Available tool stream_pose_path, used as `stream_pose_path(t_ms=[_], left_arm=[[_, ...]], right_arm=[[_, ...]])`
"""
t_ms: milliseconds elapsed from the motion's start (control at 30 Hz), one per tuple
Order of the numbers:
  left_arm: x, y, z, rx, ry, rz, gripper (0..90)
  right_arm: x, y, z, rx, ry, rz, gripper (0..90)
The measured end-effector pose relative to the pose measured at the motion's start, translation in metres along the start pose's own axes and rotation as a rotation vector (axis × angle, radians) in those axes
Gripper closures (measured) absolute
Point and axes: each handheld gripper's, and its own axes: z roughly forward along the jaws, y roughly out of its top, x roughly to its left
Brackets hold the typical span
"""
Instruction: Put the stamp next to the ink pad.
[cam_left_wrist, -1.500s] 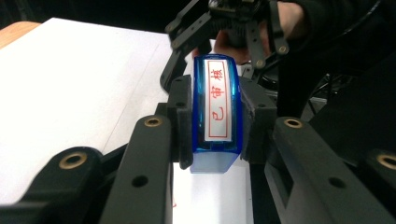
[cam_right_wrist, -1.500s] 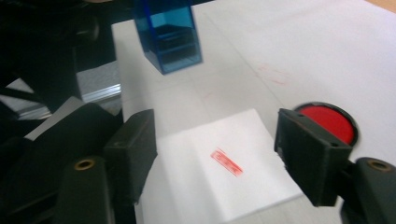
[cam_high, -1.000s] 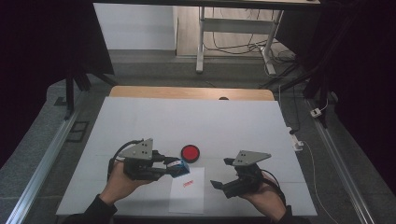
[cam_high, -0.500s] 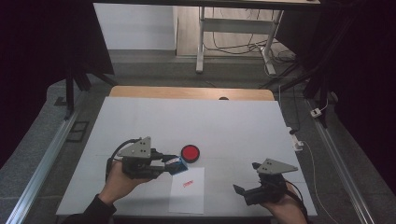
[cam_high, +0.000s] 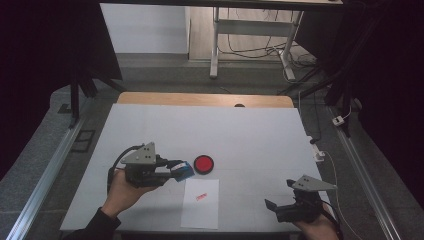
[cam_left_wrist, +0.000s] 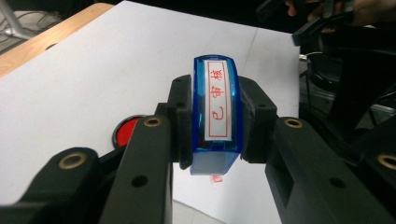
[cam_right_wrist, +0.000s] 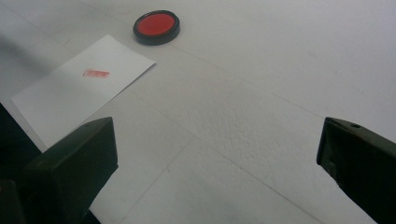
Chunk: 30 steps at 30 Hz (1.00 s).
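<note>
Right gripper (cam_high: 272, 206): over the last second it had drawn back from just beside the paper toward the table's near right corner; its jaws stood wide apart with nothing between them, as the right gripper view showed.

Left gripper (cam_high: 176, 169): it had stayed almost where it was, left of the ink pad, with its jaws clamped on the stamp.

Stamp (cam_left_wrist: 215, 112): a blue self-inking block with a white label in red characters, pinched by its two flat sides between the left gripper's jaws and held off the table, just beside the ink pad and above the paper's far edge.

Paper (cam_high: 201, 204): a white sheet lying flat near the table's front edge, apart from both grippers.

Mark (cam_high: 201, 196): one small red rectangular print on the sheet's far half (its characters were too small to read).

Ink pad (cam_high: 203, 163): a round black dish of red ink, open, just beyond the paper's far edge.

Meaning of the change: the right hand appeared to be finished with steadying the sheet, so the stamping itself was probably done, and the stamp was left to be set down.

Count: stamps one; ink pads one; sheets one; printed marks one; grippers two, one loaded and one empty.

Table (cam_high: 260, 135): a white surface.
</note>
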Motion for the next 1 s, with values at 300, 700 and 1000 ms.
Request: stream_pose_path(t_ms=[300, 700, 1000], left_arm=[[0.009, -0.005, -0.006, 0.017, 0.052, -0.029, 69.5], [0.026, -0.018, -0.013, 0.056, 0.153, -0.096, 69.5], [0.039, -0.03, -0.016, 0.082, 0.221, -0.147, 69.5]], right_arm=[[-0.007, -0.008, -0.006, 0.025, -0.026, 0.025, 0.0], [-0.009, -0.009, -0.008, 0.04, -0.022, 0.026, 0.0], [-0.009, -0.009, -0.007, 0.043, -0.017, 0.03, 0.0]])
